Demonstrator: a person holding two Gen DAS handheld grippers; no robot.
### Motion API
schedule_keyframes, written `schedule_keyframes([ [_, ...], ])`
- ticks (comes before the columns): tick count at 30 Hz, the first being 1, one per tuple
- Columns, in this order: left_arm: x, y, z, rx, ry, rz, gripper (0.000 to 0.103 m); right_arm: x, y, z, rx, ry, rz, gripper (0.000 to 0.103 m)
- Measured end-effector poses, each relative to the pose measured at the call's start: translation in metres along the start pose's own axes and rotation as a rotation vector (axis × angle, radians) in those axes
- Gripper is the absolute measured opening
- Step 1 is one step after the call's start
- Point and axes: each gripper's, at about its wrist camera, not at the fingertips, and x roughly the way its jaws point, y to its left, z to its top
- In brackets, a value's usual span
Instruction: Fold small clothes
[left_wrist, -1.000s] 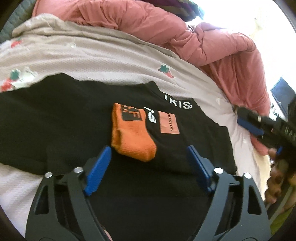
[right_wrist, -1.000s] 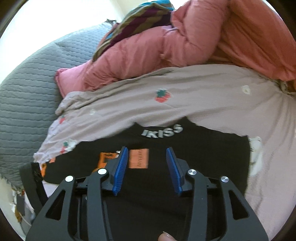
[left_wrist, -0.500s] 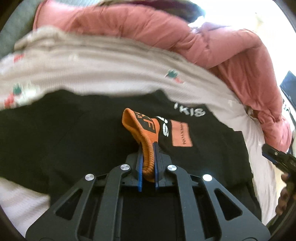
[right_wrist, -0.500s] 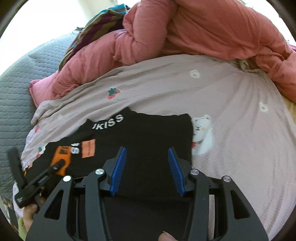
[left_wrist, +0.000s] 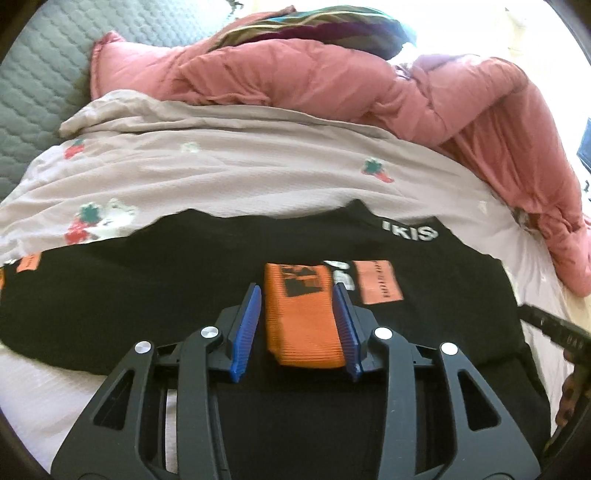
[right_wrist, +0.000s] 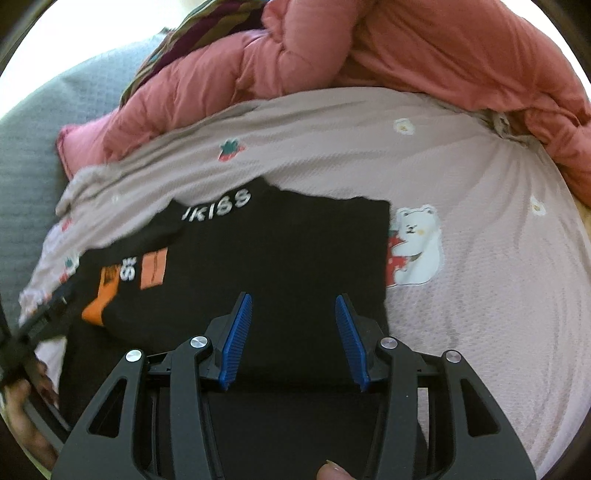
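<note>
Now orange cuff (left_wrist: 303, 325) between left tool (left_wrist: 299, 328) pads

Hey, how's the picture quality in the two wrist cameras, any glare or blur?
Left wrist view: upper right corner blown out white behind the pink duvet; strong fisheye bending; black top sharp enough. Right wrist view: upper left washed out by glare; the left gripper at the left edge is smeared; bear print clear.

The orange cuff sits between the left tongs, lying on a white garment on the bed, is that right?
Not quite. The orange cuff does sit between the left tongs, whose jaws are opening, but the garment under it is black, not white. The left wrist view shows it.
</note>
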Motion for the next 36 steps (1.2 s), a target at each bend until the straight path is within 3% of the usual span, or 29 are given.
schedule_keyframes([
  [4,-0.001,0.028,0.003,-0.069,0.019,0.044,0.039,0.015,0.015,-0.007,-0.044,0.046,0.01,0.054],
  [10,0.0,0.052,0.002,-0.103,0.057,0.079,0.053,0.043,0.027,-0.018,-0.098,0.139,-0.048,0.054],
  [13,-0.003,0.056,0.001,-0.09,0.06,0.107,0.058,0.042,0.031,-0.019,-0.111,0.134,-0.066,0.055],
  [17,-0.011,0.06,0.001,-0.084,0.046,0.126,0.064,0.03,0.035,-0.018,-0.092,0.113,-0.013,0.059],
  [20,-0.018,0.064,0.0,-0.07,0.041,0.135,0.072,0.017,0.043,-0.016,-0.097,0.083,0.03,0.066],
  [22,-0.022,0.068,0.0,-0.064,0.034,0.159,0.075,0.01,0.051,-0.014,-0.109,0.062,0.043,0.08],
  [25,-0.03,0.077,0.0,-0.07,0.022,0.189,0.082,-0.002,0.066,-0.012,-0.139,0.027,0.075,0.081],
  [27,-0.037,0.085,0.0,-0.082,0.009,0.209,0.085,-0.007,0.077,-0.009,-0.157,0.011,0.094,0.091],
  [36,-0.059,0.126,0.001,-0.127,-0.041,0.331,0.092,-0.017,0.126,-0.001,-0.223,-0.016,0.163,0.095],
])
